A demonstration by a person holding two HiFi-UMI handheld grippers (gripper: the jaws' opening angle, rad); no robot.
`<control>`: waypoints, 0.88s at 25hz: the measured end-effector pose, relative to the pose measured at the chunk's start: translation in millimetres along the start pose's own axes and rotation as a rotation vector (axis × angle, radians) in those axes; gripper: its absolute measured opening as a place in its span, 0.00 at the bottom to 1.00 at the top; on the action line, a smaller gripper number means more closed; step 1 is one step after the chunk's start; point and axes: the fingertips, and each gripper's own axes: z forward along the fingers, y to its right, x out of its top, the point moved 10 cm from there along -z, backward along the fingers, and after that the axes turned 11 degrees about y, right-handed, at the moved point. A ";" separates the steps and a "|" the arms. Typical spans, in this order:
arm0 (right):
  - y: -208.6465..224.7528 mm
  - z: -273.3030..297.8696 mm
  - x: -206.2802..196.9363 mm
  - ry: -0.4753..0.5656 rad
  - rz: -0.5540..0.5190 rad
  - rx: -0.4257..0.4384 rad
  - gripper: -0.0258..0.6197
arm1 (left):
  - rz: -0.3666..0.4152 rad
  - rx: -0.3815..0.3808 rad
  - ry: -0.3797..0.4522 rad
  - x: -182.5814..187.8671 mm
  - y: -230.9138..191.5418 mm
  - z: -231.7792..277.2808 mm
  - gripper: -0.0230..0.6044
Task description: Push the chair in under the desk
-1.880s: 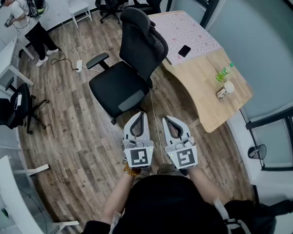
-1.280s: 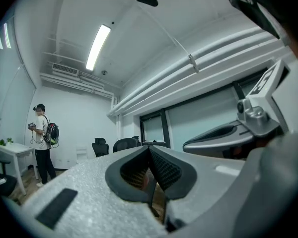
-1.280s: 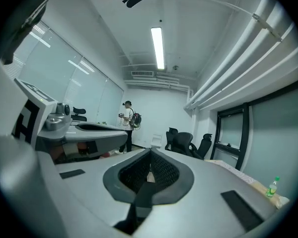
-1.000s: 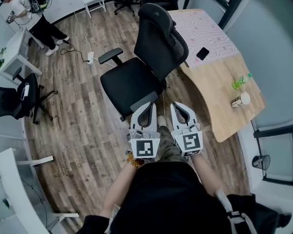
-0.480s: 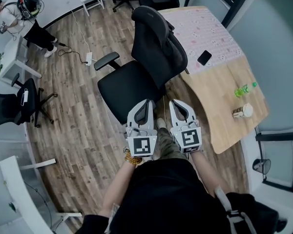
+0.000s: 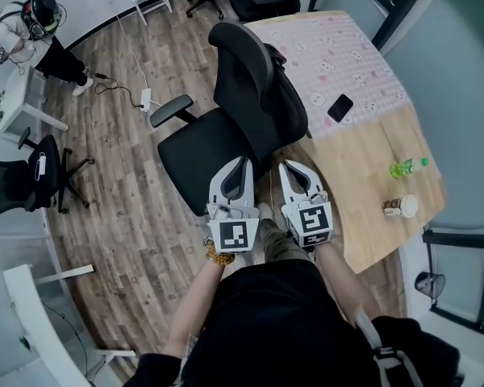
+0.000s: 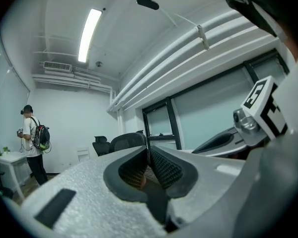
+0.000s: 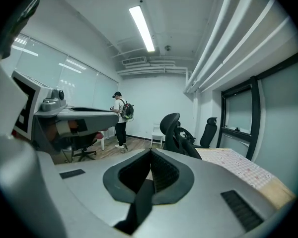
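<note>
Head view: the black chair [image 6: 226, 135] stands beside the wooden desk [image 6: 363, 168], not under it. Its back is close to the desk edge, and its seat points away. The left gripper [image 6: 241, 163] is by the seat edge. Its jaws have just been opening a tiny bit, but they look almost together, with nothing between them. The right gripper [image 6: 289, 167] is squeezed tight and holds nothing.
</note>
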 end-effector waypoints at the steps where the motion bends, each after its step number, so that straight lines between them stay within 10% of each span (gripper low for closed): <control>1: 5.8 5.4 -1.6 -0.004 0.004 0.001 0.04 | -0.002 0.003 -0.004 -2.4 -1.5 9.1 0.07; 22: 121.0 98.5 -23.0 -0.093 -0.051 0.058 0.09 | -0.033 0.049 -0.088 -56.3 -16.5 161.5 0.21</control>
